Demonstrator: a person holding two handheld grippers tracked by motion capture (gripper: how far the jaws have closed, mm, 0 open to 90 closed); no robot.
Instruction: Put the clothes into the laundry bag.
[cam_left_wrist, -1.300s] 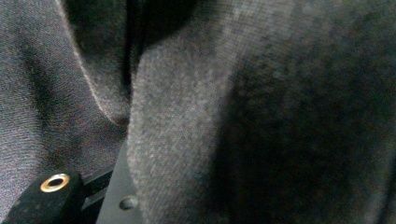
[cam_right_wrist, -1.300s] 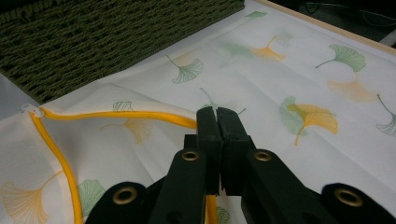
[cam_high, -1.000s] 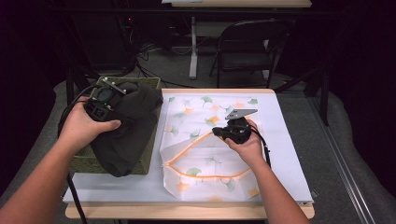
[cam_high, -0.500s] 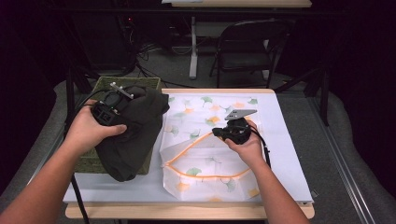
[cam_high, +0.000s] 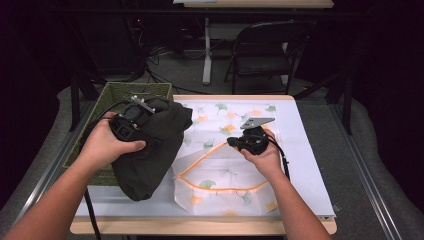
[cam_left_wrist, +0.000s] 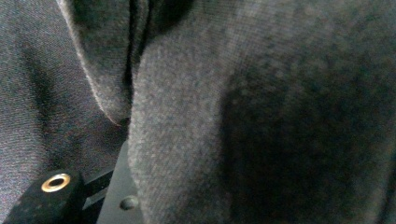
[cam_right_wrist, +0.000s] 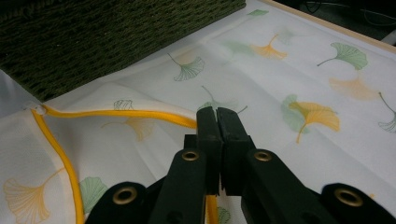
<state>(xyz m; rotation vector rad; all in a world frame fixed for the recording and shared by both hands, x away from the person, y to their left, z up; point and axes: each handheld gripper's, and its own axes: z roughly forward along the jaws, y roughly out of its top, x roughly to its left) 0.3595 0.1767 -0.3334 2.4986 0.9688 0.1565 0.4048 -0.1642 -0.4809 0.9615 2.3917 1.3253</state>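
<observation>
A dark grey garment (cam_high: 150, 155) hangs in a bundle over the table's left side, and my left gripper (cam_high: 145, 116) is shut on its top; its cloth (cam_left_wrist: 261, 116) covers the jaws in the left gripper view. A white bag (cam_high: 220, 175) printed with ginkgo leaves and edged in yellow lies flat on the table. My right gripper (cam_high: 232, 143) is shut on that bag's yellow trim (cam_right_wrist: 116, 113), with its jaws (cam_right_wrist: 217, 116) pressed together and the mouth edge slightly raised.
A green woven basket (cam_high: 120, 91) stands at the table's left edge, behind the garment, and its wall (cam_right_wrist: 93, 37) rises close beyond the bag. The pale table (cam_high: 305, 165) has bare room at the right. A folding chair (cam_high: 265, 45) stands beyond the far edge.
My left gripper has carried the dark garment to the right, from over the basket toward the bag. The right gripper has stayed put on the trim.
</observation>
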